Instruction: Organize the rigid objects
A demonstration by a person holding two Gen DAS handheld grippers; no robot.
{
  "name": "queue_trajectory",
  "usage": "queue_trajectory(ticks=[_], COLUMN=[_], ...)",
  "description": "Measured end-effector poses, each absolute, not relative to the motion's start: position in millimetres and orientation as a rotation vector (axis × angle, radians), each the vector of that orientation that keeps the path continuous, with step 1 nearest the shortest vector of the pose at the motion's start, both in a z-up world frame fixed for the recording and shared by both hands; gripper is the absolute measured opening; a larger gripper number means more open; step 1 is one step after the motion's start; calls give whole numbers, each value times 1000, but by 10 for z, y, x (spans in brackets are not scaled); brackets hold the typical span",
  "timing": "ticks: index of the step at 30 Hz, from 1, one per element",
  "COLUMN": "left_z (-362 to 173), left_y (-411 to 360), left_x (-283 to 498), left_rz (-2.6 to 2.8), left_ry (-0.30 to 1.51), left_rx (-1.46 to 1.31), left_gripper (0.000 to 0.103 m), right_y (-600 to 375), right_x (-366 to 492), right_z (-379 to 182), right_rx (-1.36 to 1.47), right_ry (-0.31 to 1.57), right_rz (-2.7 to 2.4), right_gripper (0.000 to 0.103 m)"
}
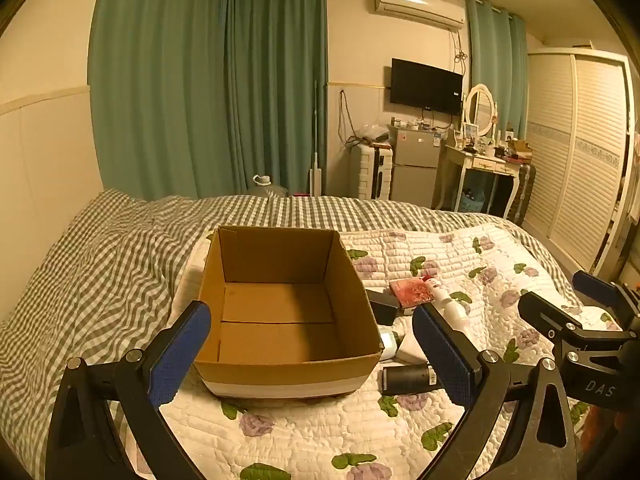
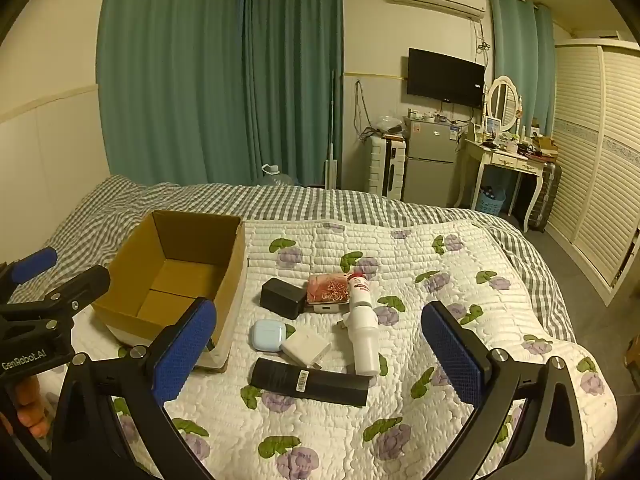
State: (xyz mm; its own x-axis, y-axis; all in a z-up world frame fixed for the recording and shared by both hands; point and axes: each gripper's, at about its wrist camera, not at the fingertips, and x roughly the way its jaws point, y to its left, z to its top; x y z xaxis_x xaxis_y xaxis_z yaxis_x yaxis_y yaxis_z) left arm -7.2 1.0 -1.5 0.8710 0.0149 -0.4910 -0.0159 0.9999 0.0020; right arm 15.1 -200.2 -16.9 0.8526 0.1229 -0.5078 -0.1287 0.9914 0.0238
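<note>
Nearest the right camera, the right hand-held gripper [image 2: 318, 354] hangs spread wide and empty above the quilted bed [image 2: 460, 280]; the left hand-held gripper [image 1: 312, 354] is equally wide, framing the empty cardboard box [image 1: 280, 368] that sits at the left of the bed.

Just right of the box lies the cluster to be sorted. Closest is a long black bar [image 2: 310, 382], likely stiff and easy to pinch across its narrow width near the middle. Behind it lie a white charger block [image 2: 306, 346] and a pale blue earbud case [image 2: 267, 334], both small, smooth and probably slippery, best taken across their flat sides. A white bottle with a red cap [image 2: 362, 326] lies on its side and may roll; its narrower neck looks the safer hold. Farther off sit a black box [image 2: 282, 298] and a red patterned case [image 2: 328, 290], touching each other.

From the left camera, the carton wall and the near finger hide much of the cluster. A small white item under the red case cannot be identified.
</note>
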Motion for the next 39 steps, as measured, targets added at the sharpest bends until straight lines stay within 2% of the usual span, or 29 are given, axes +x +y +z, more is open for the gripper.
queue_trajectory(ticks=[39], left_z=[5], left_y=[23], left_x=[-68], left_rz=[14], left_ry=[516], left_rx=[2], left_gripper=[102], right_y=[-1973], right_x=[159], right_z=[-218], right_rx=[-6], right_ry=[534], right_rz=[131], right_gripper=[103])
